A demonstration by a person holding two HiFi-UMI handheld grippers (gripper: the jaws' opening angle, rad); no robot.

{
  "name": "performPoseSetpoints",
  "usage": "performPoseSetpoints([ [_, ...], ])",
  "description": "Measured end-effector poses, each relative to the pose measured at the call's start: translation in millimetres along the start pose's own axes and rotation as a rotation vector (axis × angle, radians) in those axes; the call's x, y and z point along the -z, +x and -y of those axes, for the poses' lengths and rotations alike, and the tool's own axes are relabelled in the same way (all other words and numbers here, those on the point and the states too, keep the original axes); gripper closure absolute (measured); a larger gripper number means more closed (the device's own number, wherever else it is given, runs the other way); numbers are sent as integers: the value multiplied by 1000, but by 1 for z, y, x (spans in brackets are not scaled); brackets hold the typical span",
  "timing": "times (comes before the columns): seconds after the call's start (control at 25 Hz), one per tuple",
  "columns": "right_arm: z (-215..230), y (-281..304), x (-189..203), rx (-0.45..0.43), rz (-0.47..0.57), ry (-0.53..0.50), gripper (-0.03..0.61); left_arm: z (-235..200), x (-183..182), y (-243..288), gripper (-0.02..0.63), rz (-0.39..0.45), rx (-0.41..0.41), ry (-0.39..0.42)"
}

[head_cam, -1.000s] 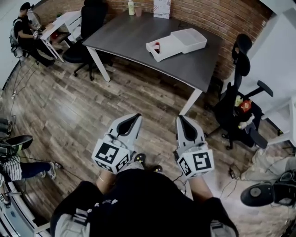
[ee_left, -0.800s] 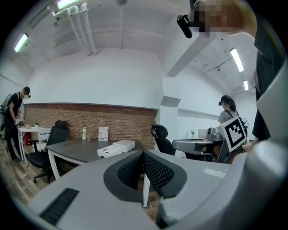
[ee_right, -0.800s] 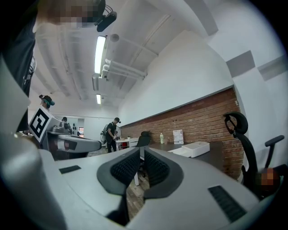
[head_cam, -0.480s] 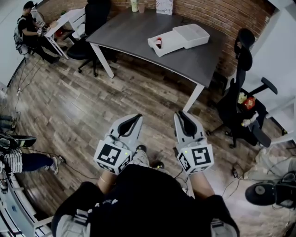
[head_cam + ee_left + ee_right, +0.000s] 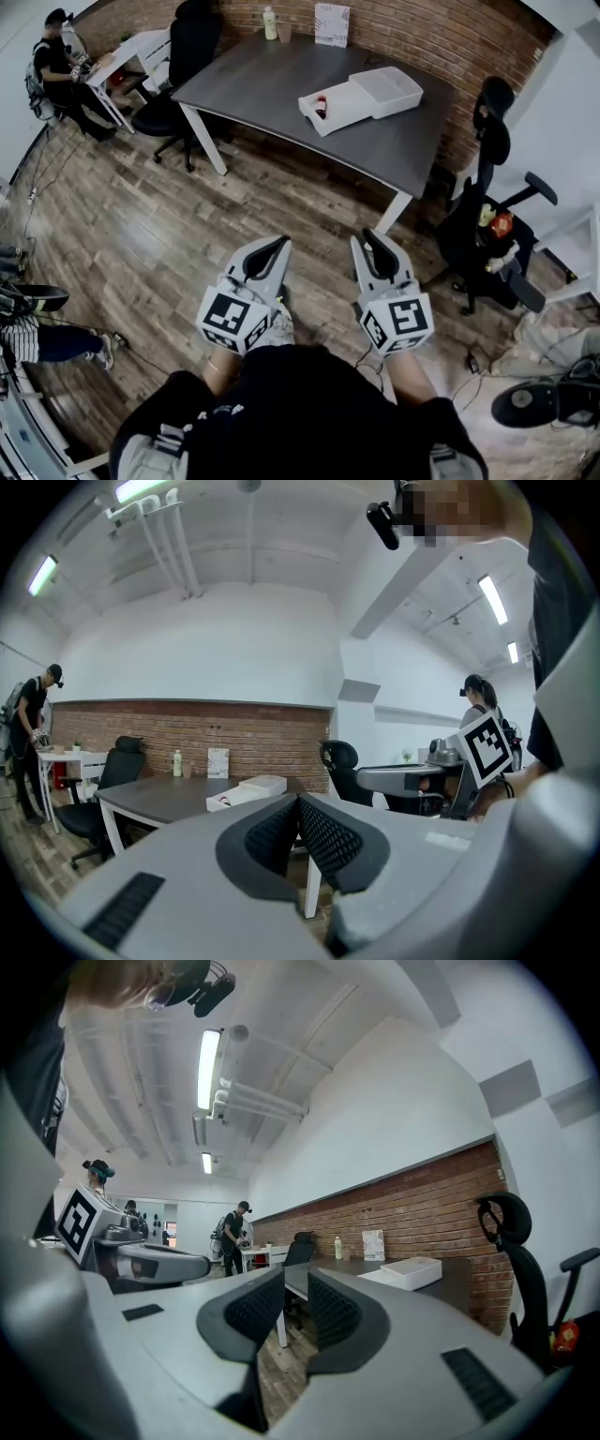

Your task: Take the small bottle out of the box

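Note:
The white box (image 5: 361,94) lies open on the grey table (image 5: 262,80), its lid set against its right side. The small bottle (image 5: 321,103), with red on it, lies in the box's left part. Both grippers hang over the wooden floor, well short of the table and pointing toward it. My left gripper (image 5: 279,242) is shut, its pads meeting at the tips (image 5: 298,801) with nothing between them. My right gripper (image 5: 370,236) is open; its jaws have just been opening, and the narrow gap (image 5: 296,1288) between them is empty. The box (image 5: 246,792) (image 5: 408,1272) shows small and far in both gripper views.
A black office chair (image 5: 487,197) stands at the table's right end and another (image 5: 178,56) at its left. A pale bottle (image 5: 269,19) and a card (image 5: 331,23) stand at the table's far edge. A person (image 5: 56,66) sits at a white desk, far left. Cables lie on the floor.
The table and box sit slightly lower in the head view than a second ago. Both grippers have shifted a little with the person. The right jaws show a small gap now.

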State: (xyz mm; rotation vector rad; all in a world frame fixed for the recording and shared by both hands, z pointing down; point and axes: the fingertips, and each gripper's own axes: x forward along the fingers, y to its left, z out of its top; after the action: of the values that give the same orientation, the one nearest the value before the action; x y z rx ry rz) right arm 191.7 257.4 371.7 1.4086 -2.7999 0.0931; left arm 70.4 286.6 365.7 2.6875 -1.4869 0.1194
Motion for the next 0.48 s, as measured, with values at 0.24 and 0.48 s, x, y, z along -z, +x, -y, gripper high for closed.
performPoseSetpoints([
  [0.24,11,51,1,31,-15,-13,491,-47,3,31,615,6,23,-17],
  [0.48,23,117,5,56,-49,-1,476,-108,-3,67,615,16,48,-25],
])
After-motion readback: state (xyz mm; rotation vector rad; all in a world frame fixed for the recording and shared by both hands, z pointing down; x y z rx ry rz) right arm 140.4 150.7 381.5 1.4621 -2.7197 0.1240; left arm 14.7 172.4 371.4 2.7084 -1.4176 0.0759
